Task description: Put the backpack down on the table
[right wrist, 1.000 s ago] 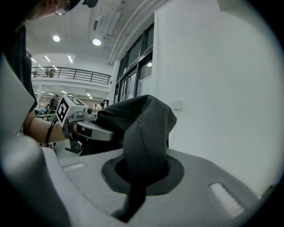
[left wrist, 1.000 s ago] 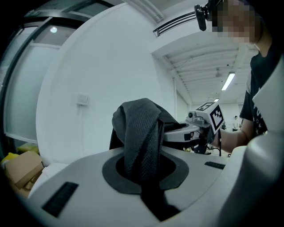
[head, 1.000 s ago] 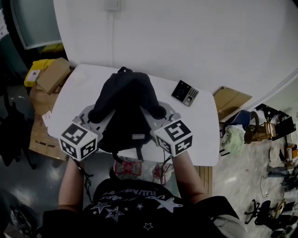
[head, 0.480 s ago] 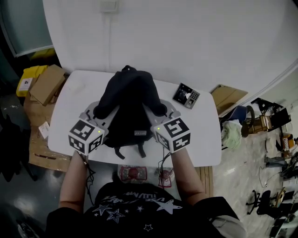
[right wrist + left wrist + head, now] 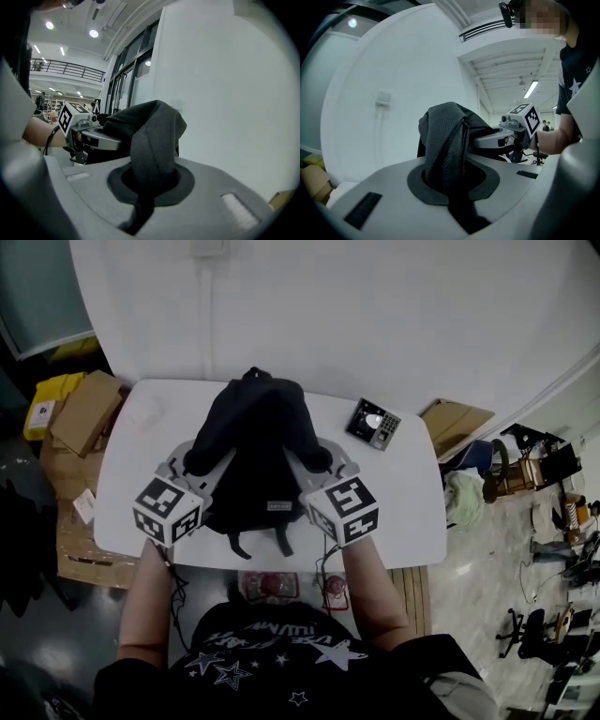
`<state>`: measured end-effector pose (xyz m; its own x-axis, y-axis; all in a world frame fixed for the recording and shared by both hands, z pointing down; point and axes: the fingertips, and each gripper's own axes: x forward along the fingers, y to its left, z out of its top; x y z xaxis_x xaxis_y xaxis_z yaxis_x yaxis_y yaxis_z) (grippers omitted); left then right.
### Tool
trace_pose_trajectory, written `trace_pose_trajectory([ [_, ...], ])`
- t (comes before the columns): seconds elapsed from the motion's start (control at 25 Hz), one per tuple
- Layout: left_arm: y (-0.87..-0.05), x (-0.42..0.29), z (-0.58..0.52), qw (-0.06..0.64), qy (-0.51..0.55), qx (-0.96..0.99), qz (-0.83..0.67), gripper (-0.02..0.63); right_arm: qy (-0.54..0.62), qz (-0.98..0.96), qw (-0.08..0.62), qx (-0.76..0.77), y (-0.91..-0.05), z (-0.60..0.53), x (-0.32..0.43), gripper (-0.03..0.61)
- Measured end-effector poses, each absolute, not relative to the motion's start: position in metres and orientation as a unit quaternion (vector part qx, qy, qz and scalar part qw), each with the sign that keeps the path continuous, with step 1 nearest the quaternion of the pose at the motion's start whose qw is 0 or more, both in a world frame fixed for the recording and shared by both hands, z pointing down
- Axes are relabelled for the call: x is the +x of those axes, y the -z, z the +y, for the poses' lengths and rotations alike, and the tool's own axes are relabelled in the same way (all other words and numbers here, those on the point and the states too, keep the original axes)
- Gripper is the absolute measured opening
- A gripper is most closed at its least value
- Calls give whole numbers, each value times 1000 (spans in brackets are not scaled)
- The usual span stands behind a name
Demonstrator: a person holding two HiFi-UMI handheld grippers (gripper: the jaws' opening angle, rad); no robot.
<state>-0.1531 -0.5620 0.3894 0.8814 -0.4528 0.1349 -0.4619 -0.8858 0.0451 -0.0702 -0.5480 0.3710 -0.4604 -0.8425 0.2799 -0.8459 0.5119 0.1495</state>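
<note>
Now, in the head view, your black fabric backpack (image 5: 258, 451) stands in the middle of the white rounded desk (image 5: 403, 512). Its base is near the front edge, where two loose webbing tails (image 5: 281, 542) trail toward you. The left hand-held gripper (image 5: 194, 465) and the right hand-held gripper (image 5: 322, 463) flank it, one at each side. I judge the bag is down, or very nearly so (the contact beneath it is hidden). If you let go with the base this close to the rim, it could slide off toward you. If it topples to your right, it may strike the small dark keypad device (image 5: 373, 424).

In the left gripper view, your jaws are clenched on a dark woven shoulder strap (image 5: 445, 150). Freeing one side before the other could swing the bag sideways.

In the right gripper view, the jaws likewise pinch a folded dark strap (image 5: 152, 145), which sits deep in the pad hollow. It might snag and drag the bag as you pull away.
</note>
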Motion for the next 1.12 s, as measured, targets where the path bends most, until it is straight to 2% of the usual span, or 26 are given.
trace_pose_trajectory([
  [0.2,-389,-152,-554,35,-52,967,-246,48,-8,-864,158,479,-373,-539,-69,19],
  [0.4,-388,-152,-554,14,-58,961,-269,58,-15,-869,183,459,-383,-537,-72,122],
  [0.52,-388,-156,-555,-6,-70,954,-292,117,-19,-872,188,452,-386,-536,-74,191],
  [0.6,-390,-159,-555,-8,-76,950,-304,218,-23,-875,184,447,-387,-534,-74,243],
  [0.72,-392,-165,-555,-1,-79,942,-326,325,-22,-877,172,448,-387,-532,-72,344],
  [0.84,-394,-173,-554,2,-93,930,-357,338,-20,-877,153,456,-382,-529,-62,356],
  [0.88,-395,-176,-554,1,-97,925,-368,371,-19,-877,146,457,-379,-528,-58,356],
  [0.92,-394,-178,-553,0,-97,921,-378,377,-18,-878,139,458,-377,-525,-55,356],
  [1.12,-387,-189,-536,1,-87,905,-417,377,-10,-890,124,438,-367,-506,-49,356],
])
